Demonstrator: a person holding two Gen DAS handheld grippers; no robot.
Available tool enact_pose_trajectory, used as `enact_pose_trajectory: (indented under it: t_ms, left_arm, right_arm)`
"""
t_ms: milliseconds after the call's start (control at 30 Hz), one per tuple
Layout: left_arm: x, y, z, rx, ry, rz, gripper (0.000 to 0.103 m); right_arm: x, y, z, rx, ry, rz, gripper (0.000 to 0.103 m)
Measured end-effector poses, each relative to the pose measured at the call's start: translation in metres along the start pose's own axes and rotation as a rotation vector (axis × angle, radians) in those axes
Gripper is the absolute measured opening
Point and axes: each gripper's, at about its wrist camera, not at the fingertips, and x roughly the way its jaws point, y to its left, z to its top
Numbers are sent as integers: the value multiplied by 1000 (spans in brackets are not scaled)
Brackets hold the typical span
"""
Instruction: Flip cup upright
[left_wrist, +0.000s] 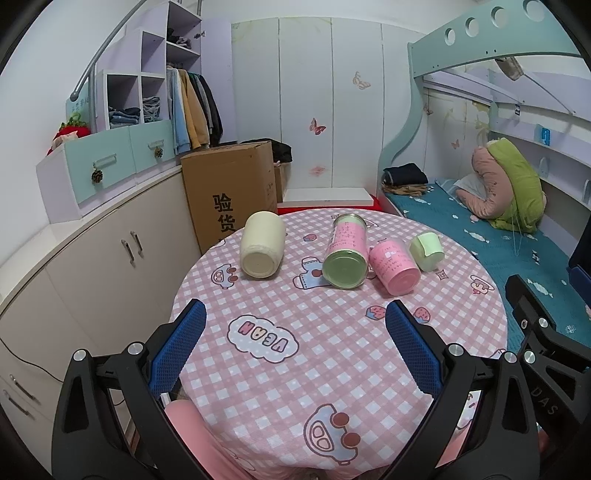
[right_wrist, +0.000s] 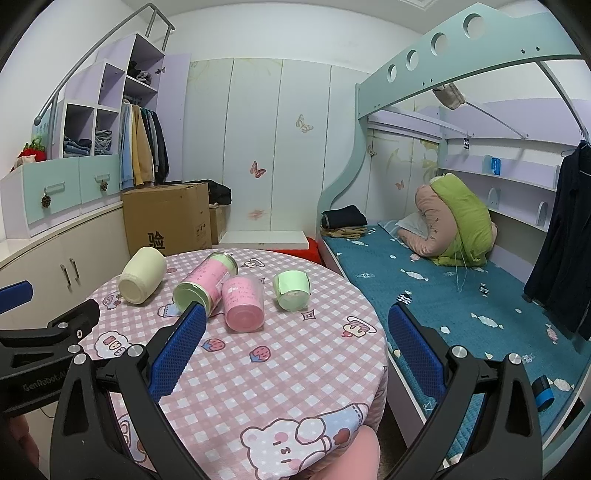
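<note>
Several cups lie on their sides on the round pink-checked table (left_wrist: 295, 369): a cream cup (left_wrist: 261, 244) at the far left, a tall pink-and-green cup (left_wrist: 347, 251), a pink cup (left_wrist: 394, 266) and a small light green cup (left_wrist: 427, 250). In the right wrist view they show as the cream cup (right_wrist: 142, 274), tall cup (right_wrist: 205, 284), pink cup (right_wrist: 243, 303) and green cup (right_wrist: 291, 289). My left gripper (left_wrist: 295, 325) is open and empty over the near table. My right gripper (right_wrist: 297, 328) is open and empty, hovering near the table's right edge.
A cardboard box (left_wrist: 231, 188) stands behind the table beside a white cabinet (left_wrist: 92, 236). A bed with a teal cover (right_wrist: 461, 295) lies to the right. The left gripper's body (right_wrist: 44, 339) shows at the left of the right wrist view.
</note>
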Motion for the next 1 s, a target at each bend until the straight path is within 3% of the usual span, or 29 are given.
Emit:
enact_pose_trajectory:
  t_ms: [1000]
  left_arm:
    - [-7, 3, 4, 0, -4, -13, 98]
  right_arm:
    - [2, -3, 1, 12, 8, 13, 95]
